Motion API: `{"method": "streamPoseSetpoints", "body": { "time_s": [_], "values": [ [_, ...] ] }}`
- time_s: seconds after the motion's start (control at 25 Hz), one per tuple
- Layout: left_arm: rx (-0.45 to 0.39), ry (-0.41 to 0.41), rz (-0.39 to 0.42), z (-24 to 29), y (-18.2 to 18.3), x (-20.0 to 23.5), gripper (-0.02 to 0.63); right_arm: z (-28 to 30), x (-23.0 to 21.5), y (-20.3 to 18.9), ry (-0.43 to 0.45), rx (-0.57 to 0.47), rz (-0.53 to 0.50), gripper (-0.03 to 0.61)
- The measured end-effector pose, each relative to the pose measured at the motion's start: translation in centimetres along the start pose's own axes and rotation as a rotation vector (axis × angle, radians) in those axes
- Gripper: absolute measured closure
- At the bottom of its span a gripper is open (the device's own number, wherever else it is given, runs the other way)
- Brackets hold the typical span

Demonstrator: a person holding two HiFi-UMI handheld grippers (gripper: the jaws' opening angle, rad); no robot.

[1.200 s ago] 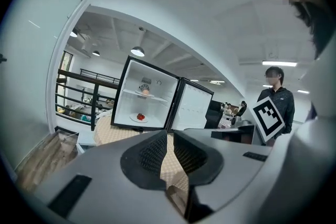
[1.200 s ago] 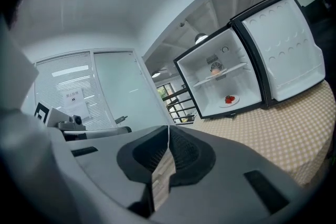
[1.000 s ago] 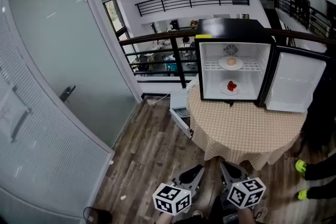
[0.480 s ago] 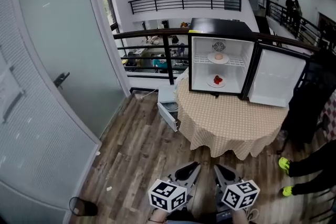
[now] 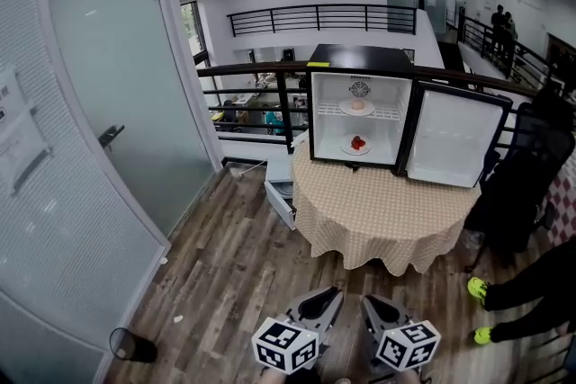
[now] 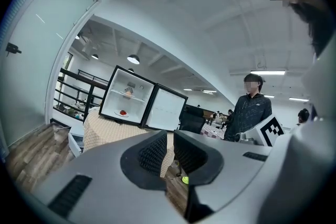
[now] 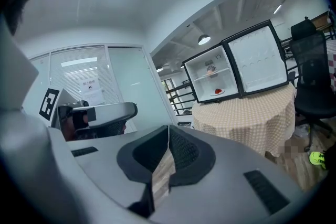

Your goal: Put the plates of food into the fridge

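Observation:
A small black fridge (image 5: 360, 108) stands with its door (image 5: 447, 147) swung open on a round table with a checked cloth (image 5: 387, 211), far ahead of me. Inside, a plate of pale food (image 5: 357, 106) sits on the upper shelf and a plate of red food (image 5: 356, 144) on the floor below. Both plates also show in the gripper views: the red one (image 6: 122, 112) (image 7: 219, 92) and the upper one (image 6: 129, 91) (image 7: 211, 68). My left gripper (image 5: 326, 297) (image 6: 169, 136) keeps a narrow empty gap between its pads. The tips of my right gripper (image 5: 372, 303) (image 7: 168, 128) meet on nothing.
A frosted glass wall with a door (image 5: 99, 103) runs along the left. A black railing (image 5: 261, 90) stands behind the table, a white drawer unit (image 5: 281, 193) beside it. A black chair (image 5: 513, 184) and a person's green shoes (image 5: 477, 288) are at right. Another person (image 6: 249, 107) stands nearby.
The table and fridge have drawn farther away and look smaller. Both grippers stay low in front, side by side, and more wooden floor lies between them and the table.

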State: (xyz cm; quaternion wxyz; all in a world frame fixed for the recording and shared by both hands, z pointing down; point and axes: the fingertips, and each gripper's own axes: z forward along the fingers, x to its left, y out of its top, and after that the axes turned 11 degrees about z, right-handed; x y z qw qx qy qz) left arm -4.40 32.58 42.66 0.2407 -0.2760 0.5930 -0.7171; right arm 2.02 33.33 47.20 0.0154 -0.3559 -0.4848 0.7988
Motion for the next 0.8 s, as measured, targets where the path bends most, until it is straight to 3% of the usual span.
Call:
{"method": "streamPoseSetpoints", "body": {
  "time_s": [0.32,0.8],
  "values": [
    [0.011,0.009,0.009,-0.4,-1.0,-4.3,0.565,-4.4,-0.9,-1.2,0.007,0.001,-0.002,0.557],
    [0.008,0.031,0.021,-0.9,-1.3,-5.4,0.565,-5.6,-0.9,-1.3,0.018,-0.001,-0.009,0.557]
  ]
}}
